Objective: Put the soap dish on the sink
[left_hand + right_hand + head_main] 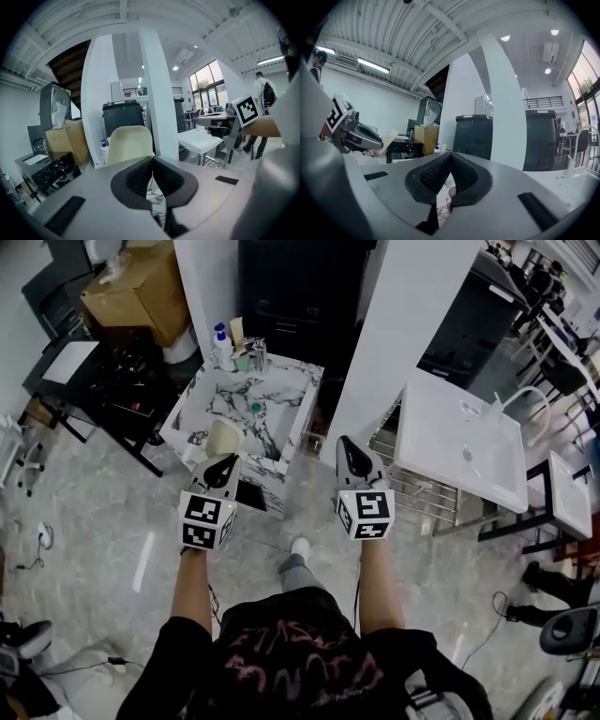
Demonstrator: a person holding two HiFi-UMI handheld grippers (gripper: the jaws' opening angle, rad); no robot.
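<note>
- The left gripper (227, 463) is clenched on the edge of the cream soap dish (223, 439).
- The dish is held up by the near edge of the marble sink (305, 401).
- The right gripper (347, 449) is squeezed closed on nothing, just right of the sink.
- 1 pump bottle (221, 345) stands at the sink's far edge.

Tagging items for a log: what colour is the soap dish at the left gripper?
Plain cream soap dish, clearest in left gripper view.

Grey stone floor (112, 549), white pillar (403, 334), black desk (117, 381).
</note>
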